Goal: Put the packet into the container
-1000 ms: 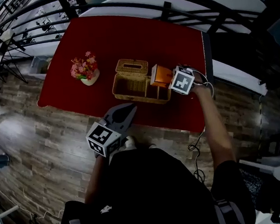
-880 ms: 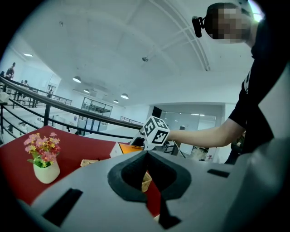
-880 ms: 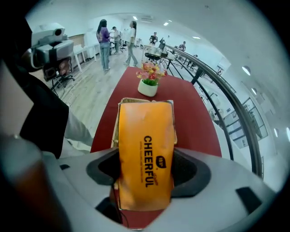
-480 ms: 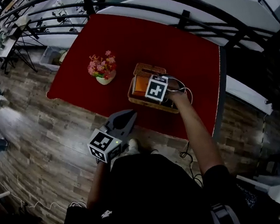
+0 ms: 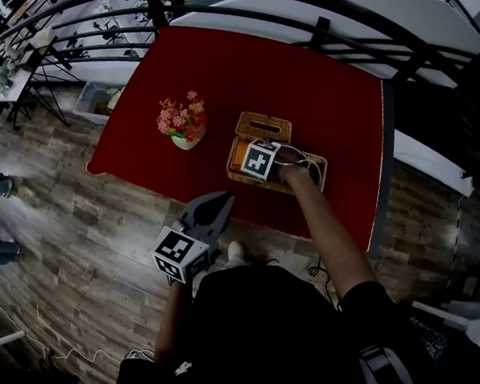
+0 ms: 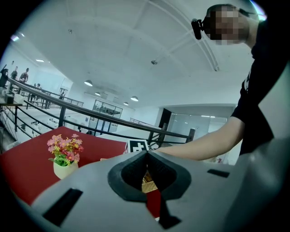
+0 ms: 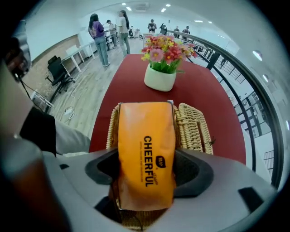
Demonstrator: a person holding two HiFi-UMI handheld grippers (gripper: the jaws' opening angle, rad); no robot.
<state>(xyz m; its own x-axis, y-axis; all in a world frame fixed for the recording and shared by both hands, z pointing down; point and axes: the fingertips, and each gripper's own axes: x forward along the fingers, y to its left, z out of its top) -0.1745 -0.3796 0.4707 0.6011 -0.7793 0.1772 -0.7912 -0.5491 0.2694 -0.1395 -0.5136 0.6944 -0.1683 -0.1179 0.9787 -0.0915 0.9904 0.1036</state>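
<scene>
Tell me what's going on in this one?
A person holds a tool in each hand. The right tool is clamped on an orange packet and points steeply down over a wicker basket on the red table; the packet is not yet let go. The left tool is shut and empty, held off the table's near edge over the floor. A pot of flowers stands beside the basket.

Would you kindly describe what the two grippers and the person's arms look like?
Both the left gripper and right gripper have grey bodies with dark padded jaws, shaped like a beak. Each carries a white cube printed with black square markers. The person wears a black short-sleeved top; forearms are bare.
</scene>
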